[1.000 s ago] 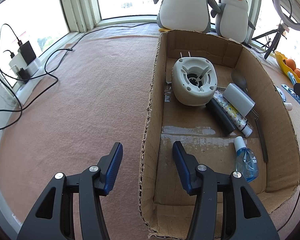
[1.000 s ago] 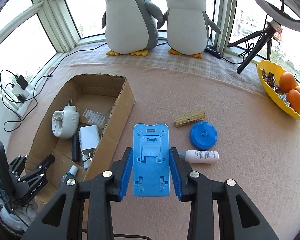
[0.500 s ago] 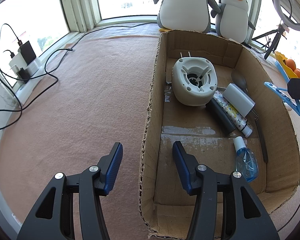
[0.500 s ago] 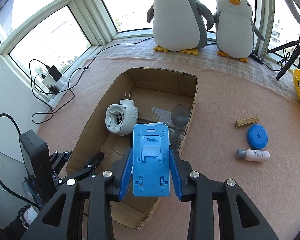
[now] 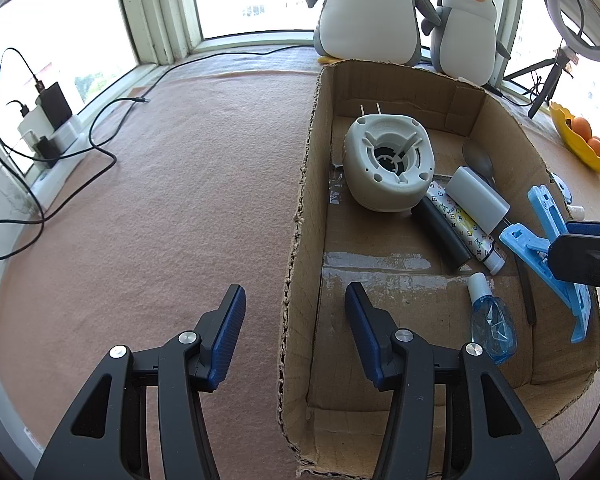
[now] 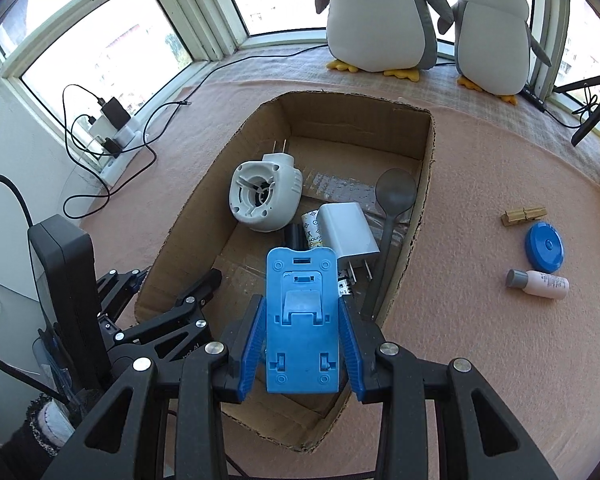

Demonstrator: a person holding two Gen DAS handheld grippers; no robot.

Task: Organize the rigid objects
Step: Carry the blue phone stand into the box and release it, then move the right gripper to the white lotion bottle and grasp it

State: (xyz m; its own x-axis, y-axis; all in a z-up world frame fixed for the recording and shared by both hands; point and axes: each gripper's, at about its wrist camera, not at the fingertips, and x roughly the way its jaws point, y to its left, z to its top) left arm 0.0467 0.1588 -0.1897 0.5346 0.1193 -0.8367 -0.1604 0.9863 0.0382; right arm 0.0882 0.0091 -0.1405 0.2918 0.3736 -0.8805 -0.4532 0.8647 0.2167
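Note:
My right gripper [image 6: 302, 320] is shut on a blue plastic phone stand [image 6: 302, 320] and holds it above the near end of the open cardboard box [image 6: 428, 184]. The stand also shows in the left wrist view [image 5: 548, 256], over the box's right side. The box [image 5: 300, 216] holds a white round plug-in device [image 5: 388, 164], a white charger [image 5: 476, 200], a black tube [image 5: 442, 232], a patterned tube [image 5: 464, 228], a grey spoon [image 5: 480, 160] and a small blue spray bottle [image 5: 492, 320]. My left gripper [image 5: 296, 336] is open and empty, straddling the box's left wall.
On the pink cloth right of the box lie a wooden clothespin [image 6: 523, 215], a blue round lid [image 6: 544, 246] and a small pink bottle [image 6: 540, 283]. Two plush penguins [image 6: 380, 12] stand at the window. A yellow fruit bowl [image 5: 580, 144] sits at far right; chargers and cables [image 5: 48, 132] lie left.
My right gripper has carried the blue stand leftward from over the cloth to above the box and lower toward it. The left gripper has stayed still.

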